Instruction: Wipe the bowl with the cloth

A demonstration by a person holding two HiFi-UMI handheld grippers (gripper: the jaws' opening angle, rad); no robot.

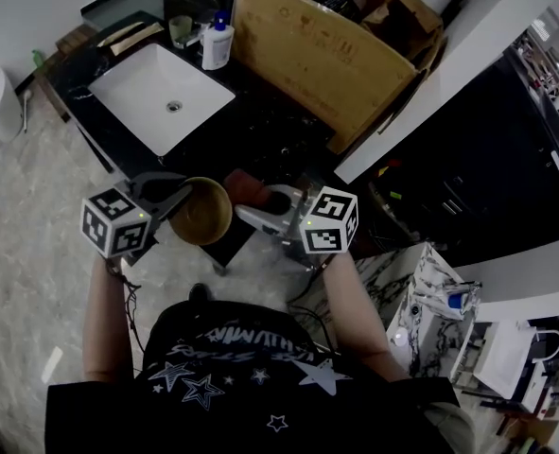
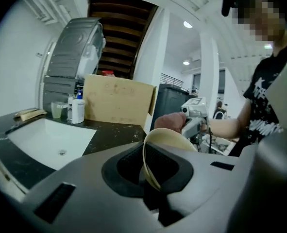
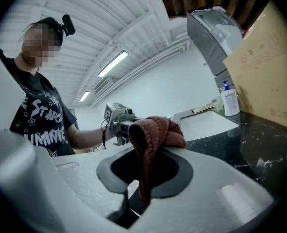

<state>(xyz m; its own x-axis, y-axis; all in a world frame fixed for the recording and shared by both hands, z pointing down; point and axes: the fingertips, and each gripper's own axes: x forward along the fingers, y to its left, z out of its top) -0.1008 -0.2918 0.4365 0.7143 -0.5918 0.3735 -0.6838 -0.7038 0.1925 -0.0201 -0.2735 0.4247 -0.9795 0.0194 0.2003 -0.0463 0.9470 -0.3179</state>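
Note:
A tan bowl [image 1: 201, 211] is held in the air in front of the person, tipped on its side. My left gripper [image 1: 177, 200] is shut on the bowl's rim [image 2: 150, 165], which runs down between its dark pads. My right gripper [image 1: 257, 204] is shut on a bunched reddish-brown cloth [image 3: 150, 140] that hangs down between its pads. In the head view the cloth [image 1: 244, 187] sits just right of the bowl, close to its edge. In the left gripper view the cloth [image 2: 170, 122] shows just beyond the bowl, with the right gripper behind it.
A black counter [image 1: 251, 126] with a white sink [image 1: 161, 93] lies ahead. A soap bottle [image 1: 218, 43] and a cup [image 1: 181, 30] stand behind the sink. A big cardboard box [image 1: 326, 50] fills the counter's right part. Marbled floor [image 1: 33, 216] lies to the left.

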